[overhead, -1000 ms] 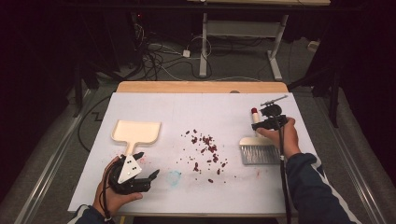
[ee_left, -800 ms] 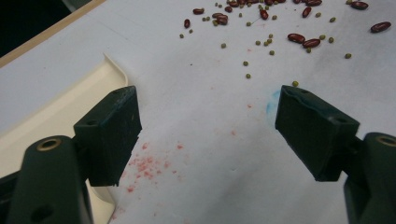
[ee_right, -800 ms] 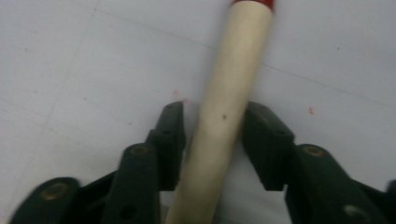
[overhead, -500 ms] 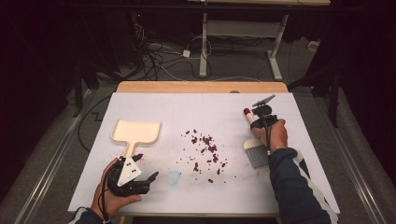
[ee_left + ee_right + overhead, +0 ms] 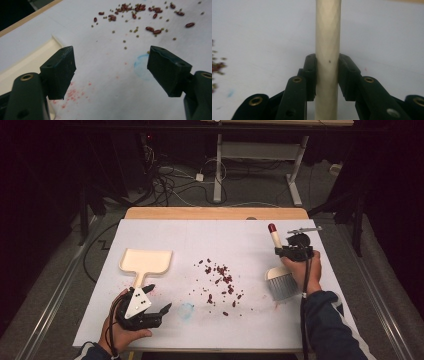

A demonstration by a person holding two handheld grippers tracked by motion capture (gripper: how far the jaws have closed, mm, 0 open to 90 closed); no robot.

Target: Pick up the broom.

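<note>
Now the right hand-held gripper (image 5: 278, 251) is clamped on the cream handle of a hand brush (image 5: 328, 50), its jaws having just closed around it. In the high view the right hand (image 5: 305, 270) sits at the tabletop's (image 5: 240, 232) right side, bristles down beside it. The left hand-held gripper (image 5: 159, 314) rests low near the front edge, jaws wide apart and holding nothing, just beside the cream dustpan (image 5: 146, 262). Scattered red beans (image 5: 220, 280) lie between them.
</note>
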